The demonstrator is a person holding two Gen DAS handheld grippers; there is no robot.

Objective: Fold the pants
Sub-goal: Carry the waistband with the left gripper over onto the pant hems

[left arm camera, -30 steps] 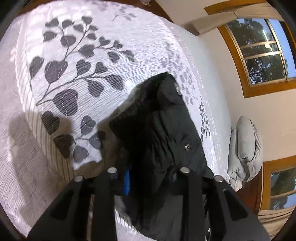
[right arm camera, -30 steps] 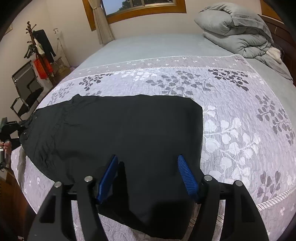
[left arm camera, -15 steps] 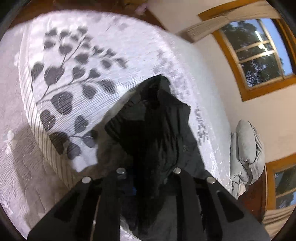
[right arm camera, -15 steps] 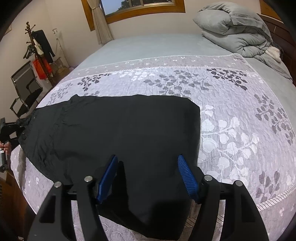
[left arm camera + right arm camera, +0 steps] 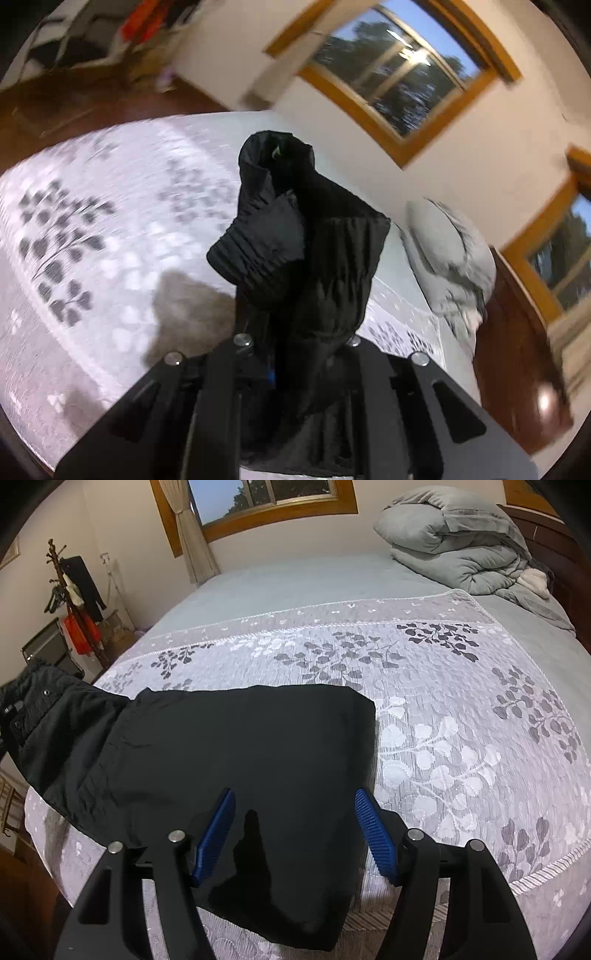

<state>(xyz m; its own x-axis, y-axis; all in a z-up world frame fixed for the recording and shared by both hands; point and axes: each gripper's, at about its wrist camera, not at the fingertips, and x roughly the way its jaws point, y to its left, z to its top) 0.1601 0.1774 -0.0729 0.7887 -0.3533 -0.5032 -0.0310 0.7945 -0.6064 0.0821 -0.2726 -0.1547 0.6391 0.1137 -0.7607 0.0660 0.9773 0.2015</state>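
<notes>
Two tongs are at work on one pair of black pants, which lies across a leaf-patterned bedspread on a bed.

The left tongs are closed on the waistband end of the pants — a bunch of dark fabric fills the gap between the black fingers and rises above the bedspread, its ribbed elastic edge drooping to the left. This view is smeared by motion. From the right wrist, that same end shows at the far left edge, raised off the bed, with small metal snaps on it.

The right tongs stand wide apart, gripping nothing. Their blue ribbed pads hang just over the near part of the pants, where the folded legs reach the bed's front edge and spill slightly over it. The rest of the garment lies flat, its far edge straight and its right corner squared.

A folded grey duvet sits at the head of the bed, well apart from the pants. A wood-framed window with a pale curtain is on the far wall, and a coat rack with dark and red items stands in the left corner.
</notes>
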